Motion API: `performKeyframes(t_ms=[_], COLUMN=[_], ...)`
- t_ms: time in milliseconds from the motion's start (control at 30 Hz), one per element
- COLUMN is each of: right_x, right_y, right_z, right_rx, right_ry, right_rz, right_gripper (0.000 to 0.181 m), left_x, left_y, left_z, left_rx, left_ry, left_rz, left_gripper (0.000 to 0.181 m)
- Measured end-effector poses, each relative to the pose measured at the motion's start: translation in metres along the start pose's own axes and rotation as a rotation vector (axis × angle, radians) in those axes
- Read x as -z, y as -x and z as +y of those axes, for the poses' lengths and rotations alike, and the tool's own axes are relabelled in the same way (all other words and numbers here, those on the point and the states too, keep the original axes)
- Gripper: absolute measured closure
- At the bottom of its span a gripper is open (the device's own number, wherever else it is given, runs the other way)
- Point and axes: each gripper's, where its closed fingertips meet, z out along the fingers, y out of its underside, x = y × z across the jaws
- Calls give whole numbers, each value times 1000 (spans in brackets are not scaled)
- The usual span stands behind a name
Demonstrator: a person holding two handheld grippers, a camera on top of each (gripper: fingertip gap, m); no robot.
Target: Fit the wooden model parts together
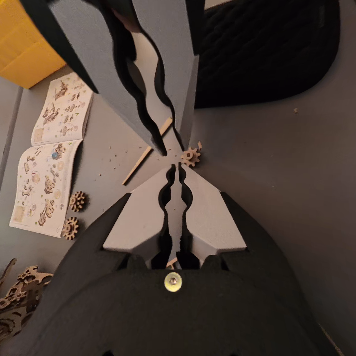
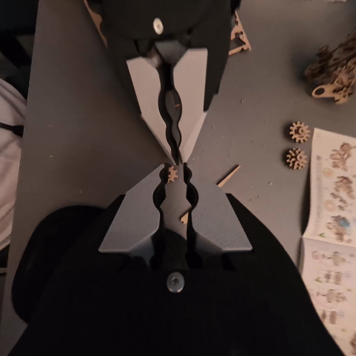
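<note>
A small wooden gear (image 1: 190,159) lies on the grey table (image 1: 269,192). In the right wrist view the gear (image 2: 172,174) shows between my right gripper's fingers, close against the left one. My right gripper (image 2: 175,165) is open and holds nothing. My left gripper (image 1: 176,165) faces it tip to tip, with its jaws closed together and nothing visible between them. A thin wooden stick (image 1: 146,152) lies under the right gripper (image 1: 173,152). The left gripper also shows in the right wrist view (image 2: 176,161).
Two larger gears (image 1: 77,201) (image 1: 70,228) lie beside an open instruction booklet (image 1: 52,154). A part-built wooden model (image 2: 335,77) stands beyond them. A yellow box (image 1: 23,48) and a black cushion (image 1: 269,54) border the table. Wood chips are scattered about. From either gripper's tips it is about 20 cm to the part-built wooden model (image 2: 335,77). It is also in sight in the left wrist view (image 1: 26,287).
</note>
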Motion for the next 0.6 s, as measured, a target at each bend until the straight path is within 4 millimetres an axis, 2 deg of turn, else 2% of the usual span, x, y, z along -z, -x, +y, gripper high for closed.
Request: performKeyframes(t_ms=[133, 233, 267, 367, 433, 533, 600], right_x=[-11, -17, -19, -16, -1, 40, 67], right_y=[6, 6, 7, 6, -2, -14, -22], right_z=[13, 20, 22, 15, -5, -42, -59], right_rx=[-98, -95, -90, -137, -296, -598, -721], right_ry=[10, 26, 27, -37, -200, -498, -653], right_rz=[-90, -69, -70, -90, -146, -384, -525], right_gripper=[164, 166, 172, 172, 173, 173, 173], left_x=[9, 10, 10, 12, 18, 35, 50], left_y=[13, 19, 20, 24, 31, 47, 54], left_z=[-1, 5, 6, 8, 6, -7, -21], left_rx=[52, 55, 55, 52, 70, 130, 171], left_ry=[-36, -17, -11, -5, -23, -132, -246], left_rz=[-30, -53, -56, -74, -105, -151, -161], left_gripper=[180, 180, 180, 181, 180, 178, 178])
